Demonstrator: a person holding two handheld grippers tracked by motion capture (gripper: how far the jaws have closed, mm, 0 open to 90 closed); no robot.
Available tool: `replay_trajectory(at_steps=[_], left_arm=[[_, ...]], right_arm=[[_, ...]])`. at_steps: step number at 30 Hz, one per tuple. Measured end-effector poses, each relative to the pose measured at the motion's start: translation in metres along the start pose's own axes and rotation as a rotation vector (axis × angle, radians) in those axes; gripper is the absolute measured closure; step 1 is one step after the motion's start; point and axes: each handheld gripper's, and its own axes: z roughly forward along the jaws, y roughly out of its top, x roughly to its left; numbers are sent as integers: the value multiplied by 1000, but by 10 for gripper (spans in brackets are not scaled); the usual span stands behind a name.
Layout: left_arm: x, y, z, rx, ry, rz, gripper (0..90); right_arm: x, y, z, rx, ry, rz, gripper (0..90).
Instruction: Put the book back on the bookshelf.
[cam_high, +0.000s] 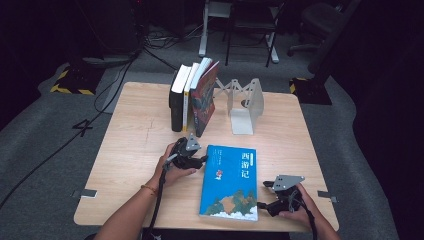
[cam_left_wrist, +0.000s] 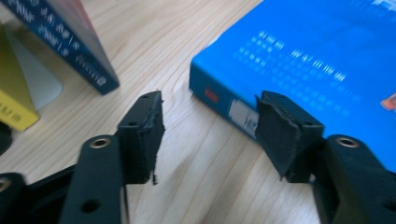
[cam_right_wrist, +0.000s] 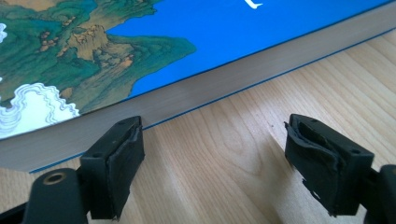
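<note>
A blue book (cam_high: 230, 180) with a mountain picture on its cover lies flat on the wooden table (cam_high: 135, 150). My left gripper (cam_high: 203, 161) is at the book's far left corner, by the spine. In the left gripper view its jaws stand open (cam_left_wrist: 210, 135) just above the wood, the right one beside the corner of the blue book (cam_left_wrist: 303, 65), with nothing pressed between them. My right gripper (cam_high: 264, 195) sits low at the book's near right edge. Its open jaws (cam_right_wrist: 212, 154) point at the page edge of the book (cam_right_wrist: 196, 95), with bare wood between them.
Several books (cam_high: 192, 95) stand at the back of the table, the rightmost leaning, next to a white metal bookend (cam_high: 245, 107). The leaning book (cam_left_wrist: 70, 42) and a yellow one (cam_left_wrist: 14, 102) are close behind my left gripper. Chairs and cables lie on the floor beyond.
</note>
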Motion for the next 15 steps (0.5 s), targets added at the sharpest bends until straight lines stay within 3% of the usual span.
replay_trajectory(at_steps=[5,12,15], left_arm=[[-6,-10,-10,54,2,40,330],[-12,-25,-33,67,-30,34,296],[-20,-39,-46,95,-50,54,279]], right_arm=[[4,2,0,-2,-10,-14,214],[4,4,-6,-27,-9,-3,239],[4,4,-6,-21,-11,-14,246]])
